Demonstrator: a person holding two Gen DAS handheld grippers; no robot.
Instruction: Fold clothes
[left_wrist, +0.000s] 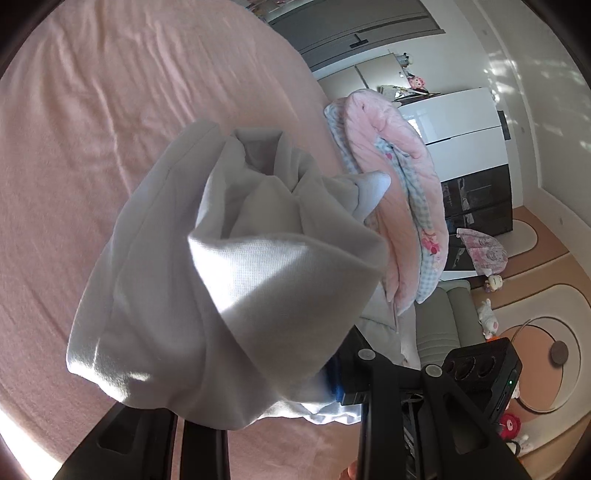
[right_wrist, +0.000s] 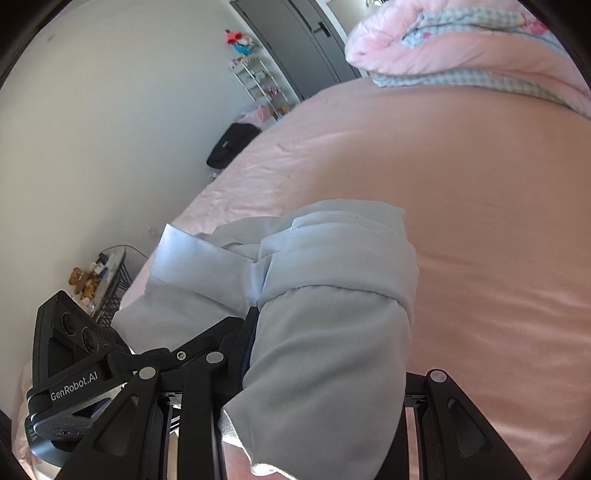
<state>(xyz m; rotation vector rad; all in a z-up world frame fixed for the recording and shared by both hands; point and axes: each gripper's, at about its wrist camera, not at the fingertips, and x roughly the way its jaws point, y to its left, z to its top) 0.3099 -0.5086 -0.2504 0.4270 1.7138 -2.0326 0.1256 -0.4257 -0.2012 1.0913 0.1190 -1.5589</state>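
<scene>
Nearest the left wrist camera, the left gripper (left_wrist: 207, 373) has its black fingers buried under a bunched white knit garment (left_wrist: 221, 280), which drapes over them in thick folds and hangs above the bed; the fabric hides the fingertips, but the cloth hangs from them, so the jaws are clamped on it. To its right in that view the right gripper (left_wrist: 343, 373) reaches into the same bundle. From the right wrist view, the right gripper (right_wrist: 317, 369) is likewise wrapped in the pale garment (right_wrist: 325, 332), its jaws closed on a thick fold, while the left gripper (right_wrist: 255, 325) with its lettered black body comes in from the lower left and meets the cloth beside it. Beneath the garment spreads the wrinkled pink bed sheet (left_wrist: 92, 166). Farther off, a rolled pink quilt with a blue checked lining (left_wrist: 399, 206) lies at the edge of the bed. Beyond stand a white cabinet (left_wrist: 461, 114), a grey door (right_wrist: 295, 48) and a wire shelf rack (right_wrist: 262, 85) against the wall.
</scene>
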